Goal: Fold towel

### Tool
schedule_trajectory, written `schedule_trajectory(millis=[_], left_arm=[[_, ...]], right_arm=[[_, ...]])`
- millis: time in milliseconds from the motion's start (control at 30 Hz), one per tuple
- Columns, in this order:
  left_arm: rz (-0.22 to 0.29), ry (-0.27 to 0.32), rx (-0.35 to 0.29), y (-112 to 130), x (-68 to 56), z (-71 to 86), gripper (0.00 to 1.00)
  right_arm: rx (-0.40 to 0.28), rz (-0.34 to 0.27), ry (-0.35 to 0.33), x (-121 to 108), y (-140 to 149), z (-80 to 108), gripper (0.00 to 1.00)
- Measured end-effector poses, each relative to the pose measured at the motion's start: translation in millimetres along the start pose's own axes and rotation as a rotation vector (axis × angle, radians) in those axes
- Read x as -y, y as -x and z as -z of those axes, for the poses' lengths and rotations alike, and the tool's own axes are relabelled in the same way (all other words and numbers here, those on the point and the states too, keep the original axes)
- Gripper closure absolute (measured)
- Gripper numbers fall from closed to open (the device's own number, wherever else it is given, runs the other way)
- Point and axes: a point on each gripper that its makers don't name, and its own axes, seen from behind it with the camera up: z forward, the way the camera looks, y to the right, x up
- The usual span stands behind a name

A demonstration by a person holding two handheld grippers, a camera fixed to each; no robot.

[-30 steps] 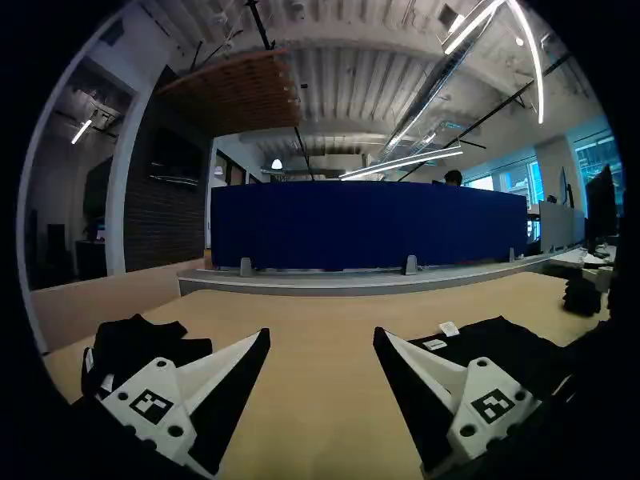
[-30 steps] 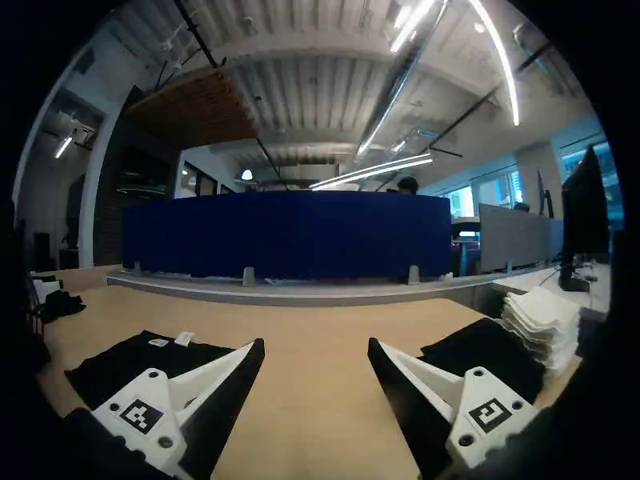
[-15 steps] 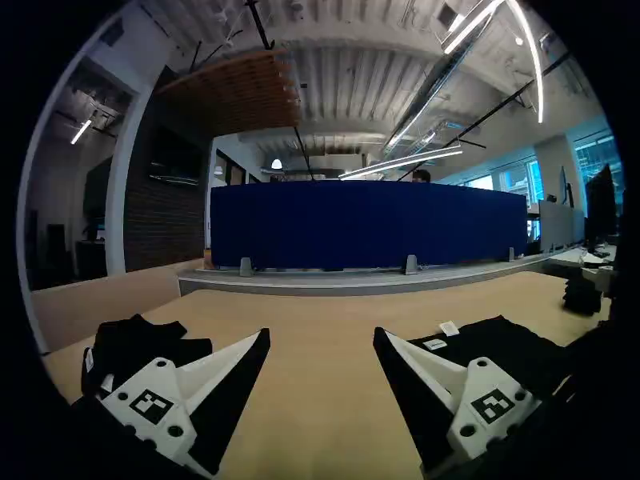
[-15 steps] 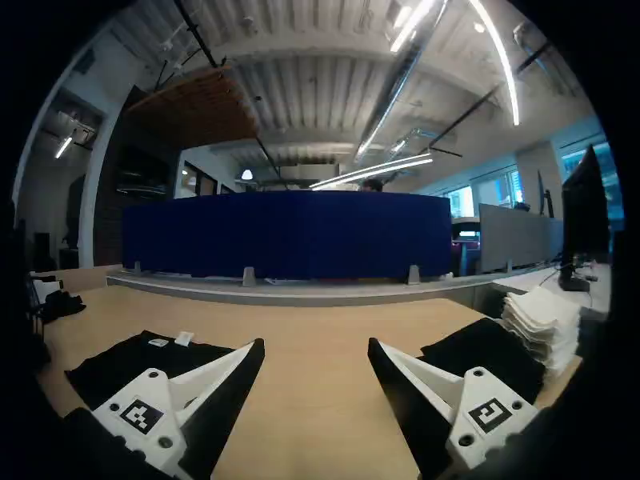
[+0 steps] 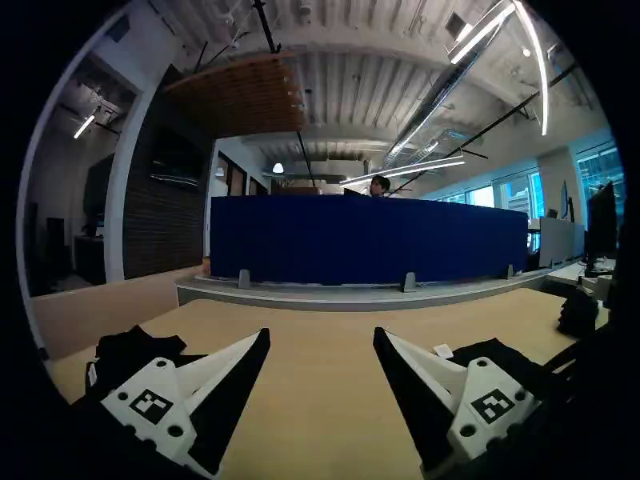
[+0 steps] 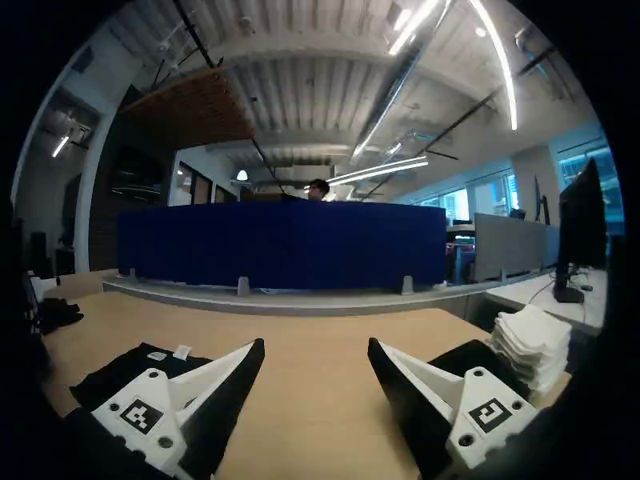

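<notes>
Left gripper and right gripper gape wide, empty. A flat black cloth towel lies on the pale wooden table; its long axis is unclear.

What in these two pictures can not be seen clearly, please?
Left gripper view: towel, near part behind the left gripper; folds unclear.
Left gripper view: black cloth, partly behind the same gripper.
Right gripper view: white stack, layers too small to count.
Right gripper view: dark cloth, near part behind the right gripper.
</notes>
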Motion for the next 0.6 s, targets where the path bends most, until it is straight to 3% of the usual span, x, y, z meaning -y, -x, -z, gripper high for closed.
schedule_trajectory(millis=[467,600], left_arm=[[-0.036,0.022,0.039,-108,-23.2,-3.3,0.04],[-0.044,0.028,0.058,-128,-28.0,-3.6,0.04]], right_arm=[[0.014,0.024,0.000,5,-113,5.4,0.00],[0.014,0.021,0.000,3,-139,5.4,0.00]])
